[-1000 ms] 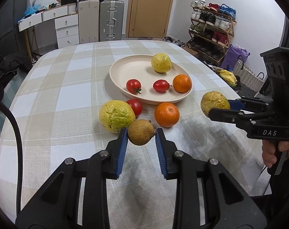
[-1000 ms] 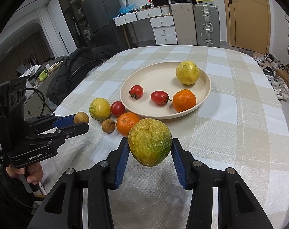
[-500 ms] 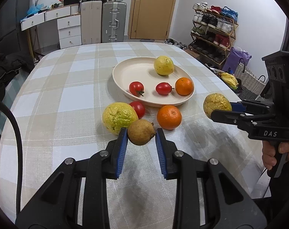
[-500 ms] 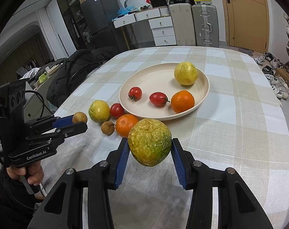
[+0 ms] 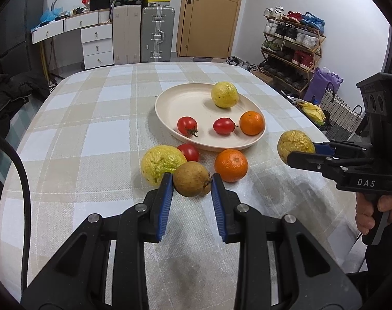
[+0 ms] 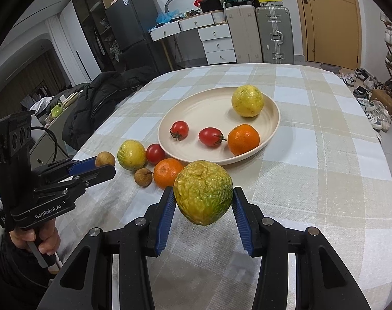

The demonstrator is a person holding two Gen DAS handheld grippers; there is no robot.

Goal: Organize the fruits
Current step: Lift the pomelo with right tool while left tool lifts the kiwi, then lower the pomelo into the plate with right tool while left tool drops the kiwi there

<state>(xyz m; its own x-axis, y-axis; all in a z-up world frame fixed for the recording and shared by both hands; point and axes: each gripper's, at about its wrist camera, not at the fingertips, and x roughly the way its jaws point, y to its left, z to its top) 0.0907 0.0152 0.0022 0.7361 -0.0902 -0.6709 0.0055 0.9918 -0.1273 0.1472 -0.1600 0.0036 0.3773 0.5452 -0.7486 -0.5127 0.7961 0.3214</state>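
A small brown fruit (image 5: 190, 178) is gripped between the jaws of the left gripper (image 5: 191, 180) and held above the desk (image 5: 66, 139). Just beyond it, a yellow-green fruit (image 5: 161, 160), a tomato (image 5: 188, 152) and an orange (image 5: 231, 165) are seen on the cloth before the plate (image 5: 167, 103). To the right, a wrinkled yellow-green fruit (image 6: 203, 192) is clamped in the jaws of the right gripper (image 6: 203, 201), clear of the desk.

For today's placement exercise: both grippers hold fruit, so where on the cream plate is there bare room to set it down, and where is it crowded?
The cream round plate is bare across its left and far-left half, bordered by its rim, the stemmed round tomato and the smooth yellow fruit. Crowded: the near edge, where both tomatoes and the plated orange line up.
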